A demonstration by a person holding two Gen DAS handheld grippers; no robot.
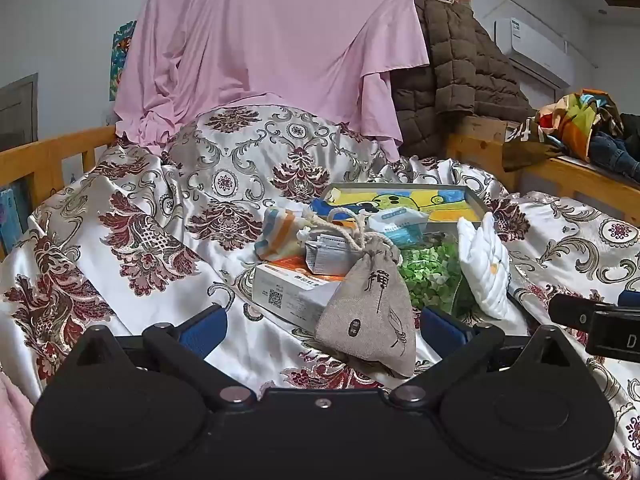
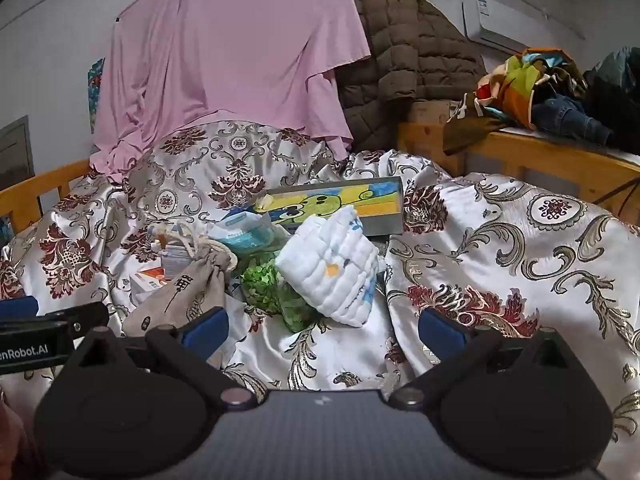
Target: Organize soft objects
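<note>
A heap of small things lies on the patterned satin bedspread (image 1: 132,248). In the left wrist view my left gripper (image 1: 324,328) is open, and a grey linen drawstring pouch (image 1: 368,312) lies just ahead between its blue fingers, nearer the right one, with no pad pressing on it. Behind the pouch are a white carton (image 1: 292,292), a striped cloth (image 1: 280,232), a tissue pack (image 1: 400,224) and a bag of green bits (image 1: 432,276). My right gripper (image 2: 323,328) is open too, holding nothing. A folded white cloth (image 2: 332,272) stands just ahead of it.
A shallow tin with a cartoon picture (image 2: 340,200) lies behind the heap. A pink sheet (image 1: 272,48) and a brown quilted jacket (image 1: 452,76) hang at the back. Wooden bed rails (image 1: 48,156) run along the left. A clothes pile (image 2: 540,88) tops a wooden ledge on the right.
</note>
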